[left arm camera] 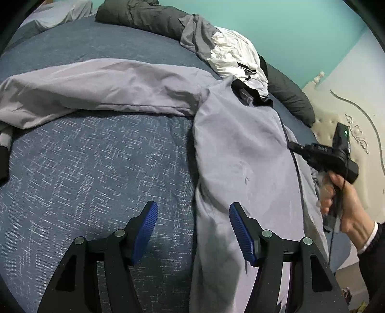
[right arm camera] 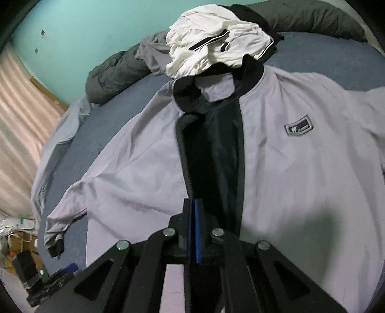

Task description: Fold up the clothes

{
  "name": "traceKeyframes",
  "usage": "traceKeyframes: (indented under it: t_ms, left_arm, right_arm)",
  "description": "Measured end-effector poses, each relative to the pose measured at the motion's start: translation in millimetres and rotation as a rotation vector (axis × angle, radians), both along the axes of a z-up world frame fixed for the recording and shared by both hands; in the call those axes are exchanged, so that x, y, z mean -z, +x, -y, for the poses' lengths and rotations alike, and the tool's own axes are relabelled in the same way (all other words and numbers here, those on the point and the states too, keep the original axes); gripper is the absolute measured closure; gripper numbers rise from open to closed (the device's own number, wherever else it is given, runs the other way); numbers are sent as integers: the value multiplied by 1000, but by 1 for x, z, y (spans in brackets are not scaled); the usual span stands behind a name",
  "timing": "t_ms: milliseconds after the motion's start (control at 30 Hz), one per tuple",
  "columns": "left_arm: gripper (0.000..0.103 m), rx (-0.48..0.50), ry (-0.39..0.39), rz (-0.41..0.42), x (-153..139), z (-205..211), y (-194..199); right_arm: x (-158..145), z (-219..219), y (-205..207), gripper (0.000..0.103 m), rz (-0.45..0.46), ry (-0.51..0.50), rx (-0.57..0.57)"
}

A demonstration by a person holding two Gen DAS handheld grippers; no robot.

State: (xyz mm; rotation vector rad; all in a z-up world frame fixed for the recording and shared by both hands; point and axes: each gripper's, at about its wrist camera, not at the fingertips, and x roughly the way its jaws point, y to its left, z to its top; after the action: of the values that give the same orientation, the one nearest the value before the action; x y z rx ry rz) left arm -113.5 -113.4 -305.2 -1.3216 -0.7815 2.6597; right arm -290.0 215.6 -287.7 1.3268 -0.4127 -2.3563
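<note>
A lavender jacket (left arm camera: 240,149) (right arm camera: 300,180) with a black collar and a chest patch (right arm camera: 299,128) lies front up on the blue bed (left arm camera: 96,168), unzipped so its dark lining shows. One sleeve (left arm camera: 96,89) stretches out sideways across the bed. My left gripper (left arm camera: 192,209) hovers open over the jacket's side edge, holding nothing. My right gripper (right arm camera: 194,201) (left arm camera: 292,145) is shut at the jacket's zipper edge, which runs straight into its fingertips. A hand (left arm camera: 346,207) holds its grip.
A crumpled white garment (right arm camera: 216,45) and grey clothes (left arm camera: 197,36) are piled beyond the collar, against a dark grey quilt (left arm camera: 144,16). A cream headboard (left arm camera: 349,108) stands to the right. A curtain (right arm camera: 19,120) and floor clutter (right arm camera: 14,236) lie beside the bed.
</note>
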Motion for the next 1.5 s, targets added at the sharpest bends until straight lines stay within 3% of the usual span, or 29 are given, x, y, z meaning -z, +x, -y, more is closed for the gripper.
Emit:
traceKeyframes:
  t_ms: [133,200,333,467,567,800,933,1067,1133,1200,1267,1500]
  left_arm:
    - [43,39,-5,7,2,-6,0]
    - [50,60,26,13,5,-9,0]
    - [58,102,77,39,15,-16,0]
    - [93,159,45,56,18,-28,1]
    - [99,169,45,52,18,-29,5]
    - [100,18,120,29,12,17,28]
    - [103,-20,103,60,18,26,33]
    - [103,-37,97,30,10,24,31]
    - [95,-33,121,5,6,22,25]
    - [69,-15,109,-4,2,17,14]
    - [59,12,106,-12,0,13,8]
    - [61,96,125,19,16,-1,-27]
  right_arm:
    - [-3,4,-7,101,-33,-35,11]
    - [-3,9,-9,101,-29,13,-6]
    - [18,19,-12,101,70,140,-48]
    - [26,14,-4,101,74,146,-48]
    - [32,10,2,101,77,151,-49]
    - [28,6,11,101,67,172,-51]
    - [23,8,14,101,58,200,-34]
    - [2,14,18,98,-9,222,16]
    - [-7,18,18,89,-24,205,10]
    - [-15,22,18,82,-39,189,4]
    - [-24,25,18,81,-54,172,-2]
    - [-19,16,35,81,-24,112,-25]
